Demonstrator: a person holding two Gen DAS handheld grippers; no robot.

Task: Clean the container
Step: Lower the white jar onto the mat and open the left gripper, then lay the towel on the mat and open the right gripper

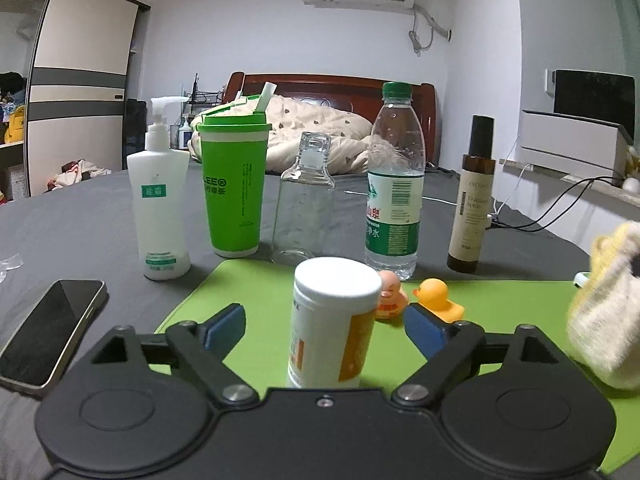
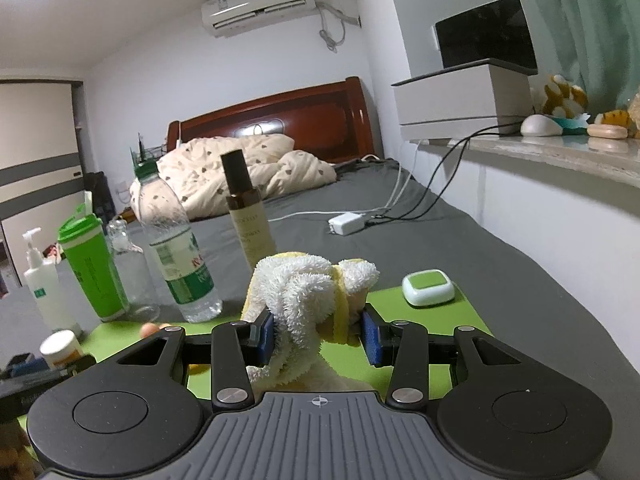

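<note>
- Standing upright on the green mat (image 1: pixel 256 280) near the bed's (image 1: pixel 80 216) front edge, the jar (image 1: pixel 334 320) has a white lid and an orange label.
- Left gripper (image 1: pixel 325 326) is spread wide, one pad each side of the jar, touching neither, likely placed to steady it.
- Right gripper (image 2: pixel 318 334) clamps a bunched cloth (image 2: pixel 308 292), seemingly ready for wiping.

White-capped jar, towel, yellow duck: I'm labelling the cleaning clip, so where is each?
White-capped jar (image 1: pixel 334 320), left wrist view, on its side wall.
Towel (image 2: pixel 308 296), right wrist view, on its bunched white folds.
Yellow duck (image 1: pixel 436 296), left wrist view, on its body.
</note>
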